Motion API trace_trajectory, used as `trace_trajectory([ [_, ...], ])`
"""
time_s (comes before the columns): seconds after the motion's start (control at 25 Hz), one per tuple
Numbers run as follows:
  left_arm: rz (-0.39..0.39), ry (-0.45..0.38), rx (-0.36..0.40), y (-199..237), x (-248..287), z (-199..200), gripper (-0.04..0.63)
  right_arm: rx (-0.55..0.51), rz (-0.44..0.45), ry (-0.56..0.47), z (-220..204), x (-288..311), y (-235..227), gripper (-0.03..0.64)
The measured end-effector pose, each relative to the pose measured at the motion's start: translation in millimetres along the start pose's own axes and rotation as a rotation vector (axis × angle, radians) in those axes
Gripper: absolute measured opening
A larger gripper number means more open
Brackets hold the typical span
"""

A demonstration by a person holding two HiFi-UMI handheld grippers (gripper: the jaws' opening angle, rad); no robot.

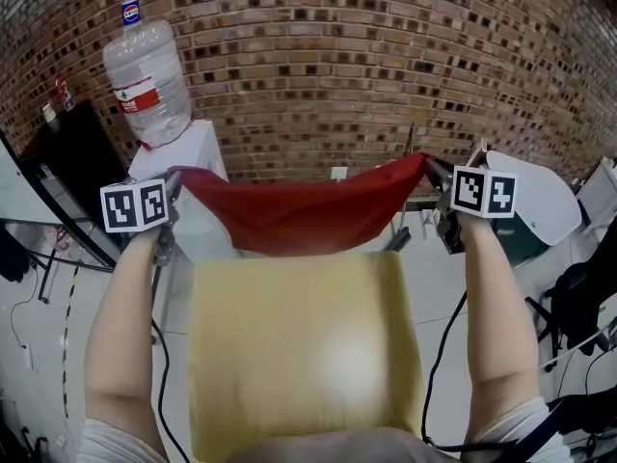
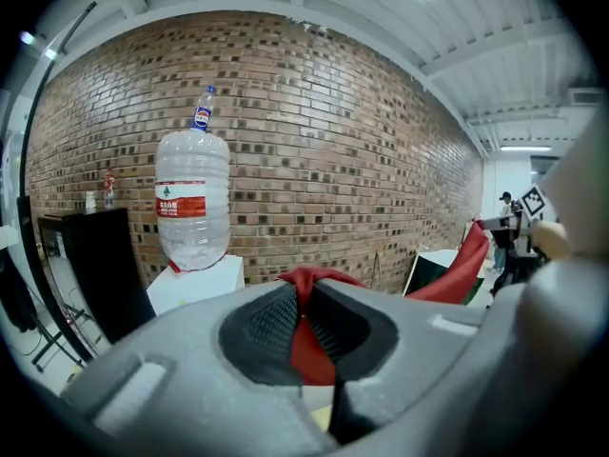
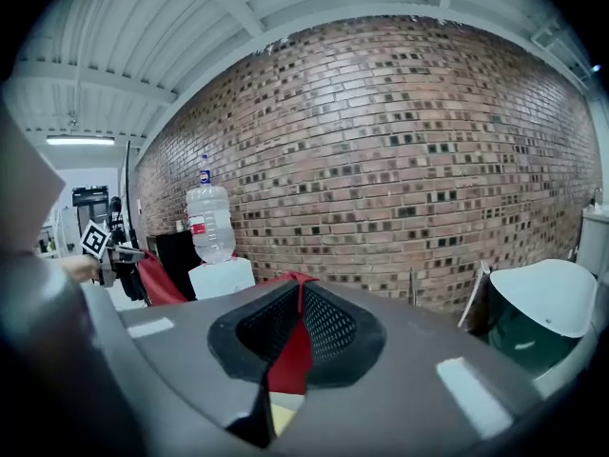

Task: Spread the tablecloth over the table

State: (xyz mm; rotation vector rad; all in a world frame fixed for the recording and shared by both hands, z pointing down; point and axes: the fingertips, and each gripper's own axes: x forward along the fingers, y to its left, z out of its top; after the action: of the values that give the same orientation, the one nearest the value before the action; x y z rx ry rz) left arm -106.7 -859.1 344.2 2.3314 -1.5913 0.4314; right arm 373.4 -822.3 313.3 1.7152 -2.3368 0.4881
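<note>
A red tablecloth (image 1: pixel 307 215) hangs in a sagging band between my two grippers, above the far edge of a yellow-topped table (image 1: pixel 304 355). My left gripper (image 1: pixel 174 183) is shut on the cloth's left corner, and in the left gripper view the red cloth (image 2: pixel 306 341) is pinched between the dark pads (image 2: pixel 271 327). My right gripper (image 1: pixel 434 172) is shut on the right corner; the right gripper view shows the tablecloth (image 3: pixel 290 355) squeezed between its pads (image 3: pixel 328 327). The cloth covers no part of the tabletop.
A brick wall (image 1: pixel 337 56) stands close behind the table. A water dispenser with a large bottle (image 1: pixel 147 80) is at the back left beside a black cabinet (image 1: pixel 72 177). A white-lidded bin (image 1: pixel 535 205) sits at the right. Cables run down along both forearms.
</note>
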Motion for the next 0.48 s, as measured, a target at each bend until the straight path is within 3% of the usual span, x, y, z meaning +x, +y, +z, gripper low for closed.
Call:
trace_trajectory([
  [0.48,-0.015,0.036,-0.007,0.1,-53.5,-50.6,0.018,0.044,-0.056,0.036,-53.7,-50.0,14.7,0.014],
])
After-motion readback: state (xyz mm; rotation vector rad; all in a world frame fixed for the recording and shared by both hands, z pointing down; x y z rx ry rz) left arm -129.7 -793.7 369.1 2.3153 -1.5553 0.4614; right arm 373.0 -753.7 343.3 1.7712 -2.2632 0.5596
